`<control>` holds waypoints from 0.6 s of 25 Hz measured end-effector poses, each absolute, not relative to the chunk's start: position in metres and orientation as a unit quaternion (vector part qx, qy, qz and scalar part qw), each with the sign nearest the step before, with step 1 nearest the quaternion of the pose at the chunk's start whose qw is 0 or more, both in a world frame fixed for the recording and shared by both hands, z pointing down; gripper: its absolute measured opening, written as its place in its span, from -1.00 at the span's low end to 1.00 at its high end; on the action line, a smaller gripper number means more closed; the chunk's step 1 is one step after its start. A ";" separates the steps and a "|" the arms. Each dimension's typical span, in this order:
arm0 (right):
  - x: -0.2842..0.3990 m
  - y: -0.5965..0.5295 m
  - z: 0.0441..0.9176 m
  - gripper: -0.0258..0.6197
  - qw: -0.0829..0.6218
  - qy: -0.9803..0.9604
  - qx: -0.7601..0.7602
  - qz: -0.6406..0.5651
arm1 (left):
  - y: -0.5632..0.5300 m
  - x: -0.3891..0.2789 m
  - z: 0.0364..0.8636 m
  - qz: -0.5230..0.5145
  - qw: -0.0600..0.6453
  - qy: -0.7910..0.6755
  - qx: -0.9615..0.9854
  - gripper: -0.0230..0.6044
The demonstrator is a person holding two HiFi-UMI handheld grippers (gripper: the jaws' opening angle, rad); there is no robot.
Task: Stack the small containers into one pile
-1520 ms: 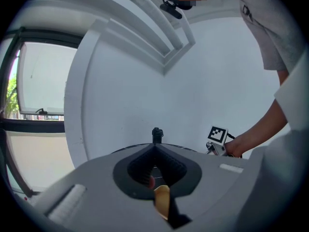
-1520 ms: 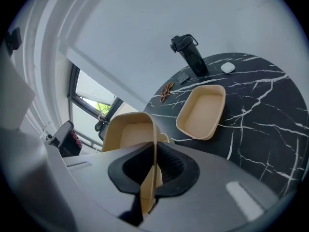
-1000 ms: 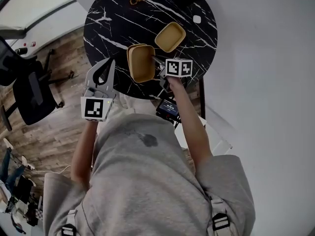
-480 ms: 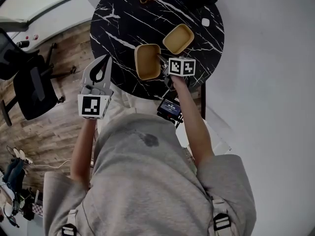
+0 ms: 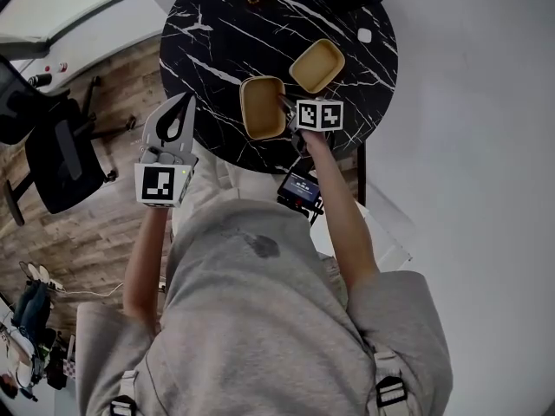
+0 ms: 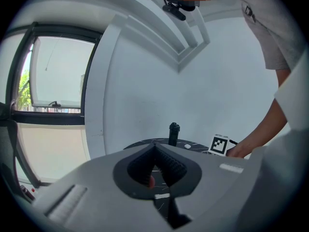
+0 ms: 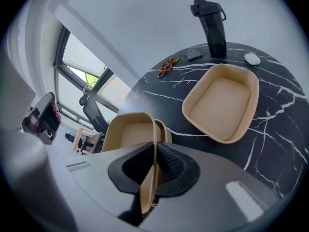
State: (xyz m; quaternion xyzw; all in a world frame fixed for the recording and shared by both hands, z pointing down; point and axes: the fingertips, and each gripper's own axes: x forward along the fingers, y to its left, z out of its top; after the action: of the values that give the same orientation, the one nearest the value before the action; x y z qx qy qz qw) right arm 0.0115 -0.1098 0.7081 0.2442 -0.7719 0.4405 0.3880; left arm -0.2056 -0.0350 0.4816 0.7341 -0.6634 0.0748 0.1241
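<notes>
The pile looks unfinished: the right gripper (image 7: 154, 169) pinches the wall of one tan container (image 5: 262, 108) near the table's (image 5: 208, 50) front edge, a second container (image 5: 316, 65) sits loose further in, and the left gripper (image 5: 185, 104) hangs closed and empty beside the table.

The person wore a loose grey shirt (image 5: 260, 336) with short sleeves and a dark spot (image 5: 263, 247), maybe a stain. The left tool (image 5: 186, 100) and right tool (image 5: 283, 104) were grey, each with a white cube (image 5: 163, 185) showing black squares.

On table (image 5: 208, 50): near container (image 5: 262, 107), second container (image 5: 316, 65) just behind-right; bottle (image 7: 215, 30) at far edge.
</notes>
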 end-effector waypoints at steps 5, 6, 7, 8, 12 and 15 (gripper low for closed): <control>0.014 -0.109 0.713 -0.81 0.391 -0.767 0.247 0.446 | -0.034 -0.202 0.486 0.084 0.138 -0.654 0.739 -0.94; 0.014 -0.109 0.713 -0.81 0.391 -0.766 0.248 0.445 | -0.033 -0.202 0.488 0.086 0.142 -0.654 0.738 -0.94; 0.014 -0.109 0.714 -0.81 0.392 -0.766 0.248 0.445 | -0.032 -0.203 0.491 0.088 0.145 -0.655 0.737 -0.94; 0.015 -0.109 0.715 -0.81 0.394 -0.765 0.248 0.445 | -0.032 -0.202 0.492 0.088 0.146 -0.655 0.737 -0.94; 0.015 -0.109 0.713 -0.80 0.395 -0.766 0.251 0.441 | -0.035 -0.200 0.485 0.080 0.132 -0.652 0.743 -0.94; 0.013 -0.108 0.713 -0.77 0.399 -0.771 0.248 0.430 | -0.037 -0.200 0.482 0.082 0.132 -0.650 0.744 -0.94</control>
State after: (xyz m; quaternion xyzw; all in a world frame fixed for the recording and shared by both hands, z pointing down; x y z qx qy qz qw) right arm 0.0134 -0.1083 0.7129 0.2478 -0.7709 0.4304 0.3989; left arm -0.2001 -0.0366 0.4821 0.7437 -0.6502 0.0816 0.1323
